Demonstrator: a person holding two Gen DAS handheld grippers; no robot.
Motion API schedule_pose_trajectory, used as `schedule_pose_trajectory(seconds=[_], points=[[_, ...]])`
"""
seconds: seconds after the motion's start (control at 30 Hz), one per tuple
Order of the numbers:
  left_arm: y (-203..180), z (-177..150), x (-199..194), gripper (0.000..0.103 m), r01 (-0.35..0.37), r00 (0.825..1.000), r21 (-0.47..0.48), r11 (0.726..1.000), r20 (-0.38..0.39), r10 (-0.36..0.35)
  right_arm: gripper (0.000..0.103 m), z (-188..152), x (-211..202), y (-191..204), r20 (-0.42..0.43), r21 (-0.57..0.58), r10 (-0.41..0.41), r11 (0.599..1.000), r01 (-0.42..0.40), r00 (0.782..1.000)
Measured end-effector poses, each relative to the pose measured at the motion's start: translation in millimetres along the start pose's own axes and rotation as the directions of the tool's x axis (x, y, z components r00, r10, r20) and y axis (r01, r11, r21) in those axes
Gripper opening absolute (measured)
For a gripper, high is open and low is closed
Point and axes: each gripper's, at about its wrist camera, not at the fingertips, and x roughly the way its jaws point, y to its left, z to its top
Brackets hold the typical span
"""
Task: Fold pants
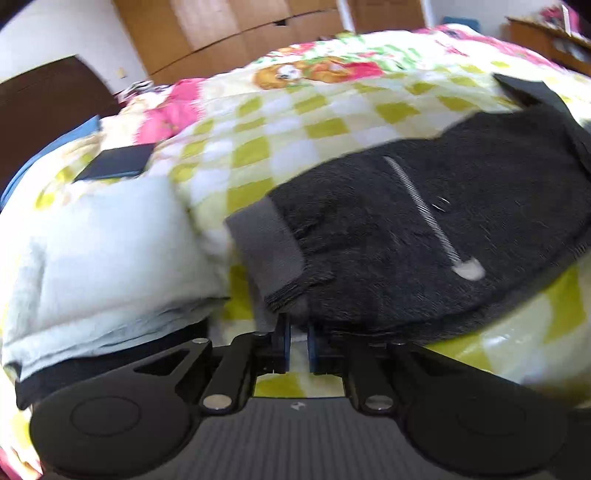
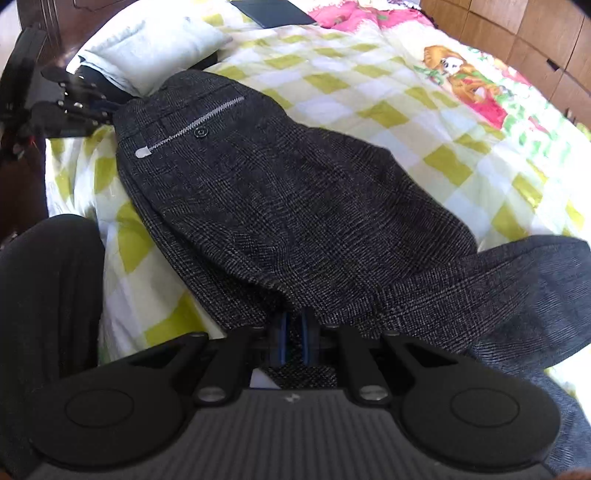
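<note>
Dark grey checked pants [image 2: 295, 206] lie on a bed with a yellow-and-white checked cover. The waistband end, with a silver pocket zipper [image 2: 195, 123], points far left in the right wrist view; the legs run toward the lower right. My right gripper [image 2: 293, 332] is shut on the pants fabric at the near edge, about mid-length. My left gripper [image 1: 298, 332] is shut on the waistband edge of the pants [image 1: 424, 236]; it also shows in the right wrist view [image 2: 107, 107] at the waistband corner. The zipper [image 1: 424, 210] shows in the left wrist view.
A pale folded garment [image 1: 103, 251] over a black one lies just left of the waistband. A dark flat object [image 1: 118, 162] lies on the bed beyond it. A dark headboard [image 1: 48, 107] and wooden wardrobes [image 1: 240, 29] stand behind. My dark-clad leg [image 2: 44, 295] is at the bed's near edge.
</note>
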Motion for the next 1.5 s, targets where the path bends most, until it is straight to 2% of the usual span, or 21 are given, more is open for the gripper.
schedule_pose_trajectory(seconds=[0.1, 0.17, 0.27, 0.37, 0.47, 0.5, 0.57, 0.63, 0.7, 0.73, 0.77, 0.87, 0.93, 1.0, 1.03, 1.13, 1.23, 1.33, 1.4, 1.5], points=[[10.0, -5.1, -5.6, 0.025, -0.049, 0.998, -0.001, 0.999, 0.024, 0.049, 0.009, -1.7, -4.0, -2.1, 0.004, 0.038, 0.005, 0.999, -0.005, 1.0], [17.3, -7.1, -3.4, 0.025, -0.074, 0.997, -0.043, 0.996, 0.027, 0.076, 0.008, -3.4, 1.5, 0.7, -0.003, 0.041, -0.003, 0.999, 0.004, 1.0], [23.0, -10.4, -1.7, 0.025, -0.094, 0.994, -0.112, 0.989, 0.039, 0.099, 0.01, -4.5, 7.5, 7.5, -0.008, 0.037, -0.015, 0.999, 0.016, 1.0], [20.3, -12.2, -10.0, 0.025, -0.102, 0.993, -0.125, 0.987, 0.042, 0.108, 0.012, -8.7, 3.2, 12.0, 0.001, 0.003, -0.023, 1.0, 0.023, 1.0], [3.7, -2.0, -32.8, 0.025, -0.133, 0.982, -0.087, 0.987, 0.121, 0.143, 0.015, -11.7, 8.1, 12.5, 0.004, 0.023, -0.021, 1.0, 0.021, 1.0], [-3.6, 3.5, -40.1, 0.025, -0.124, 0.979, -0.079, 0.989, 0.154, 0.135, 0.015, -12.8, 8.9, 14.6, 0.007, 0.028, -0.028, 0.999, 0.028, 1.0], [-19.6, 14.5, -46.9, 0.029, -0.06, 0.977, -0.08, 0.995, 0.198, 0.075, 0.016, -15.9, 7.4, 16.1, 0.022, 0.044, -0.036, 0.998, 0.035, 0.999], [-43.5, 20.1, -38.0, 0.036, -0.005, 0.983, -0.031, 0.999, 0.185, 0.011, 0.017, -20.0, 3.9, 13.3, 0.042, 0.078, -0.032, 0.997, 0.029, 0.999], [-68.9, 16.2, -13.8, 0.037, 0.013, 0.996, 0.039, 0.999, 0.092, -0.017, 0.017, -24.2, -4.2, 7.0, 0.06, 0.126, -0.019, 0.992, 0.011, 0.998], [-79.0, 11.2, -2.5, 0.032, 0.01, 0.999, 0.064, 0.998, 0.047, -0.013, 0.018, -26.2, -9.9, 3.5, 0.068, 0.146, -0.013, 0.989, 0.003, 0.998], [-86.7, 6.6, 1.7, 0.031, -0.01, 0.999, 0.086, 0.996, 0.035, 0.007, 0.019, -27.9, -16.7, -1.6, 0.078, 0.17, -0.007, 0.985, -0.006, 0.997], [-92.9, 12.5, -11.8, 0.031, -0.044, 0.998, 0.113, 0.993, 0.04, 0.04, 0.021, -31.0, -37.8, -28.0, 0.124, 0.264, -0.006, 0.964, -0.027, 0.992], [-91.3, 25.0, -25.6, 0.034, 0.005, 0.999, 0.071, 0.997, 0.049, -0.009, 0.022, -29.7, -47.1, -54.7, 0.144, 0.34, -0.032, 0.94, -0.019, 0.989], [-102.1, 40.9, -41.5, 0.036, 0.035, 0.996, 0.072, 0.997, 0.084, -0.041, 0.023, -24.0, -49.7, -85.9, 0.144, 0.406, -0.081, 0.914, 0.016, 0.986], [-111.1, 50.2, -47.8, 0.038, 0.054, 0.992, 0.079, 0.995, 0.108, -0.062, 0.028, -19.4, -47.4, -103.3, 0.129, 0.434, -0.114, 0.9, 0.047, 0.985], [-145.5, 79.3, -54.4, 0.046, 0.204, 0.966, 0.068, 0.977, 0.149, -0.212, 0.038, -1.5, -30.9, -159.2, 0.075, 0.518, -0.183, 0.847, 0.118, 0.98], [-192.4, 103.7, -45.7, 0.048, 0.309, 0.931, 0.117, 0.944, 0.164, -0.326, 0.039, 14.7, -9.8, -220.8, 0.044, 0.658, -0.217, 0.741, 0.135, 0.975], [-234.1, 121.0, -28.3, 0.049, 0.388, 0.9, 0.166, 0.906, 0.142, -0.412, 0.045, 27.8, 15.9, -273.2, 0.019, 0.768, -0.24, 0.625, 0.139, 0.971], [-253.3, 128.6, -17.0, 0.05, 0.426, 0.888, 0.173, 0.888, 0.108, -0.447, 0.046, 36.3, 35.4, -298.0, -0.015, 0.802, -0.258, 0.574, 0.165, 0.966], [-271.3, 135.3, -5.1, 0.05, 0.461, 0.876, 0.163, 0.873, 0.073, -0.476, 0.046, 41.6, 67.9, -324.8, -0.125, 0.808, -0.309, 0.521, 0.277, 0.943]])
